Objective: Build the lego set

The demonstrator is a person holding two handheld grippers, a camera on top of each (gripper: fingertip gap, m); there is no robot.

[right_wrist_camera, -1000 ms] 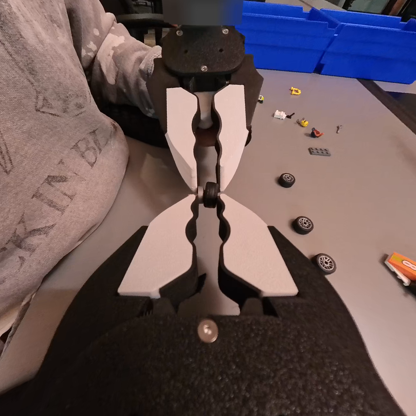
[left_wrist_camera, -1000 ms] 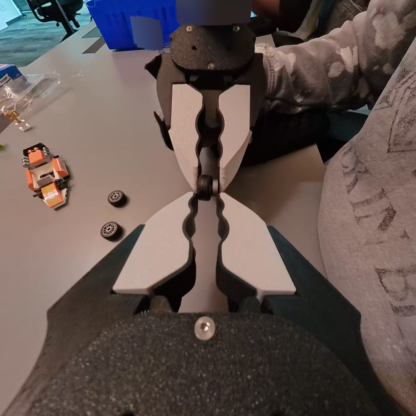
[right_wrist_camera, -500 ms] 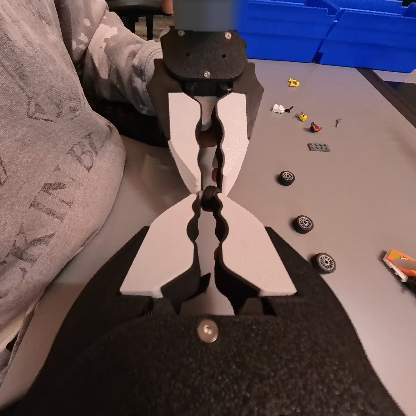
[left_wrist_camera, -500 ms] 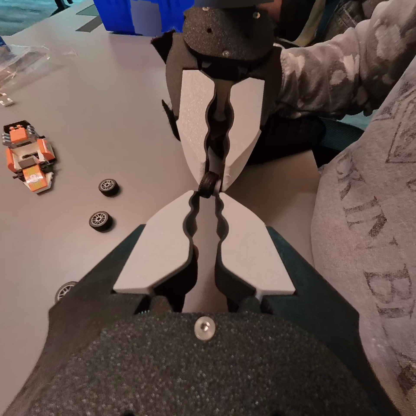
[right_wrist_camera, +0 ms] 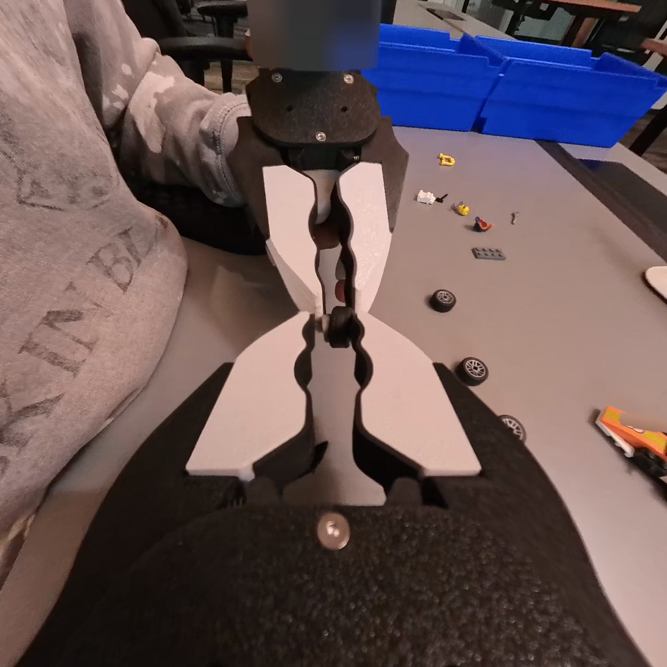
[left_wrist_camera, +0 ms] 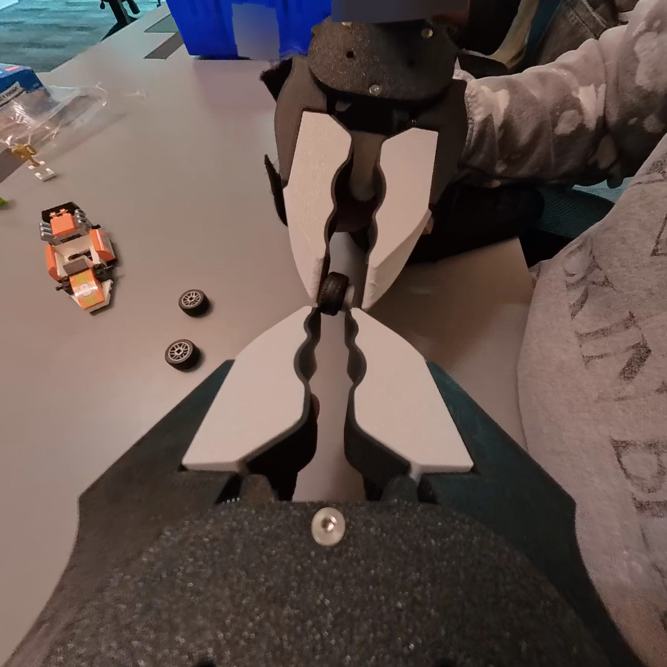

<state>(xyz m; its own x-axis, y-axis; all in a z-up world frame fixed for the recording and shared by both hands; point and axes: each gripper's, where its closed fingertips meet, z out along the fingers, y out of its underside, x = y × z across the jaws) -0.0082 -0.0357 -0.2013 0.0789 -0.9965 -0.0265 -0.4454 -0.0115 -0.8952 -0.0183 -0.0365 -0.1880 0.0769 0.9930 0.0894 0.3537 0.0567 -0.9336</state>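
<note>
Both claws rose slightly; black tyre (left_wrist_camera: pixel 334 294) pinched between their tips.

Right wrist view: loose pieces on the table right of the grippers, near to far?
Orange car body → half-hidden wheel → second wheel → third wheel → dark grey plate → red and black piece → white piece → yellow piece → blue bins.

I see blue bins (right_wrist_camera: pixel 563 97) at the grey tabletop's (right_wrist_camera: pixel 541 325) far edge, and a clear plastic bag (left_wrist_camera: pixel 47 115).
</note>
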